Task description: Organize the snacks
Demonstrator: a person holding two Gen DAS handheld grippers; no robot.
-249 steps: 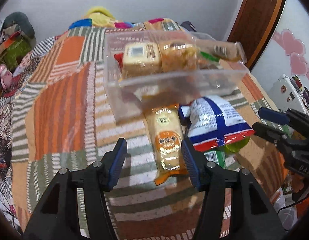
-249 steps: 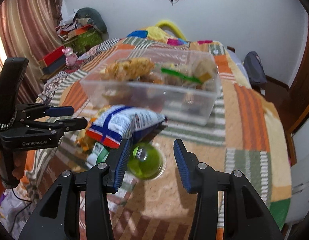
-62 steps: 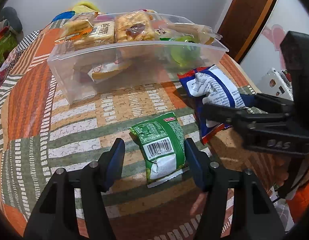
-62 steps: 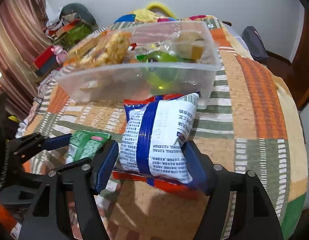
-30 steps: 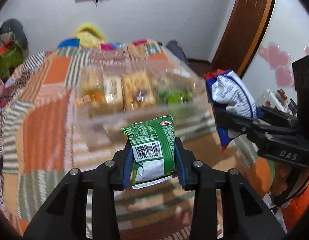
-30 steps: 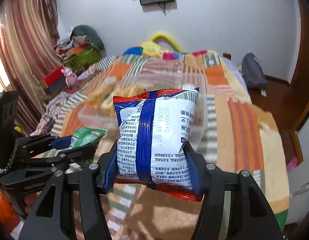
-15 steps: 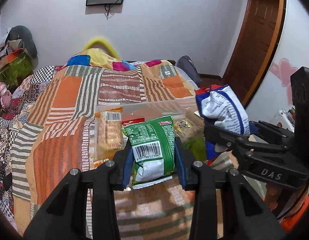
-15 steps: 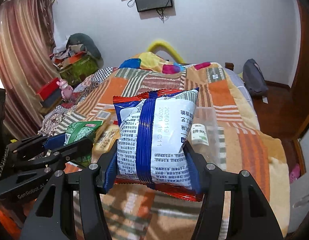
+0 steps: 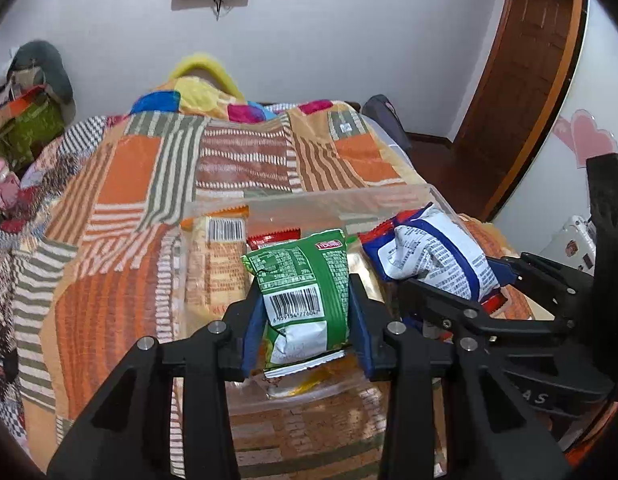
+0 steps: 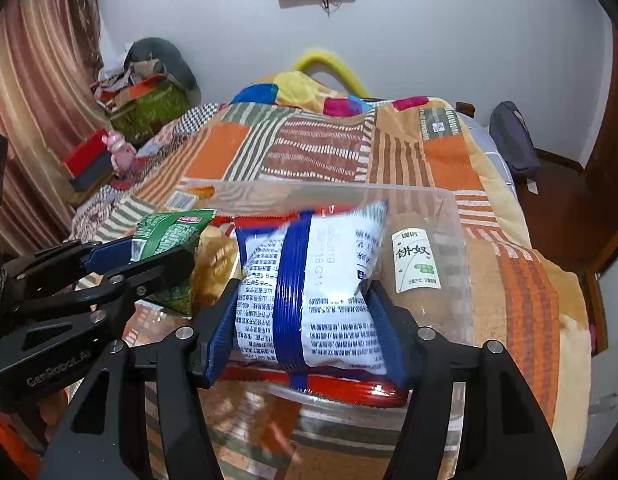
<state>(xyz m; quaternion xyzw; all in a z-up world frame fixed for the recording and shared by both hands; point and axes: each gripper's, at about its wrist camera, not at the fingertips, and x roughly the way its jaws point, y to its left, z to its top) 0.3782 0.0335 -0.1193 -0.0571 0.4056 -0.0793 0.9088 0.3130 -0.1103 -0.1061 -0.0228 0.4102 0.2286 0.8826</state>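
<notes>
My left gripper [image 9: 305,320] is shut on a green snack bag [image 9: 305,280] with a barcode and holds it over the near side of a clear plastic bin [image 9: 309,200]. My right gripper [image 10: 309,320] is shut on a white, blue and red snack bag [image 10: 313,280] and holds it over the same bin [image 10: 449,208], to the right of the green bag [image 10: 169,232]. The white bag [image 9: 433,256] and the right gripper also show in the left wrist view. The bin holds several packaged snacks, among them an orange pack [image 9: 217,260] and a beige labelled pack [image 10: 415,268].
The bin rests on a bed with an orange and green patchwork blanket [image 9: 121,184]. A wooden door [image 9: 521,72] stands at the right, a curtain [image 10: 33,92] and piled clutter [image 10: 145,92] at the left. A dark bag [image 10: 513,140] lies past the bed.
Both grippers took their bags off the blanket, lifted them and carried them forward over the bin. In the last half second both moved lower and closer over the bin.
</notes>
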